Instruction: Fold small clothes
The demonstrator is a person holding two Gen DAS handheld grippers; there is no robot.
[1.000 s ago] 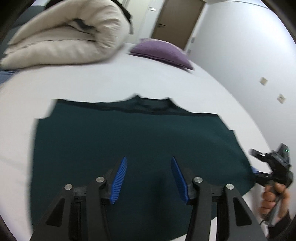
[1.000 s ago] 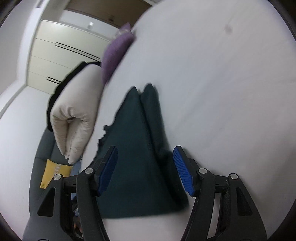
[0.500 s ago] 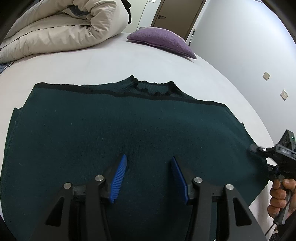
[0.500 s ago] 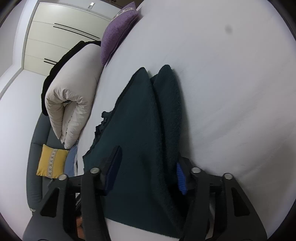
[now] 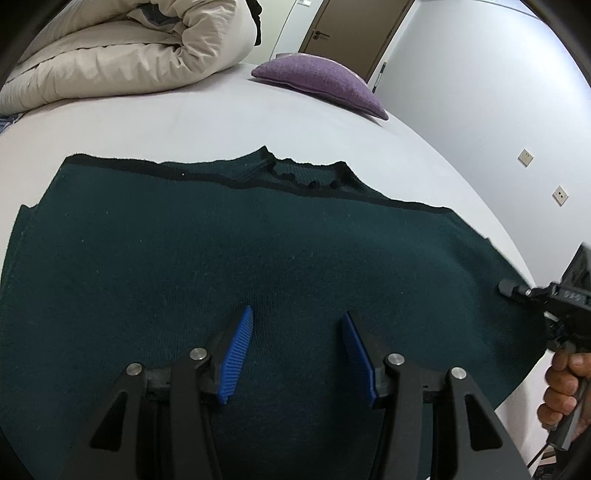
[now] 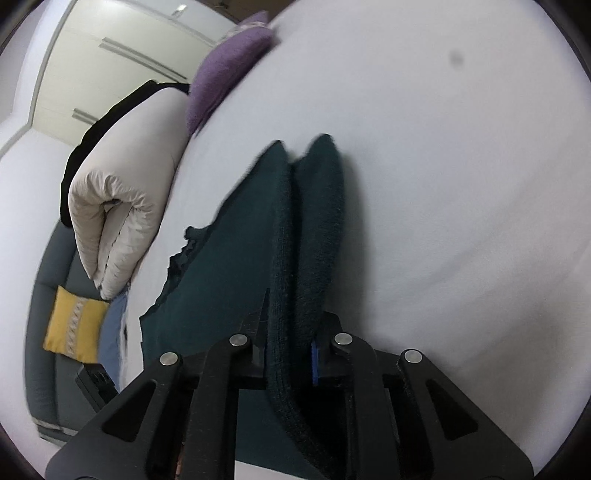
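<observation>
A dark green sweater (image 5: 258, 258) lies spread flat on a white bed (image 5: 147, 125), its black-edged neckline (image 5: 306, 173) toward 12 o'clock in the left wrist view and its body filling the middle of that view. Above it the left gripper (image 5: 297, 350) hangs with its blue pads (image 5: 236, 358) standing apart, nothing between them, the knit showing plainly in the gap. At 3 o'clock, on the sweater's side edge, the right gripper (image 5: 517, 291) reaches in, carried by a person's hand (image 5: 565, 387) at 4 o'clock. In the right wrist view that right gripper (image 6: 290, 343) is closing on a thick fold of the sweater (image 6: 295, 258): the bunched edge runs between the pads, which press on it from both sides, and the fabric stretches away toward 12 o'clock as a raised ridge over the sheet.

Beyond the garment, at 11 o'clock in the left wrist view, a rolled cream duvet (image 5: 122, 51) sits at the far side of the bed. A purple cushion (image 5: 321, 81) lies at 1 o'clock, with a brown door (image 5: 354, 29) behind it. In the right wrist view a yellow cushion (image 6: 74, 325) rests on a grey sofa (image 6: 48, 369) at 8 o'clock, off the bed.
</observation>
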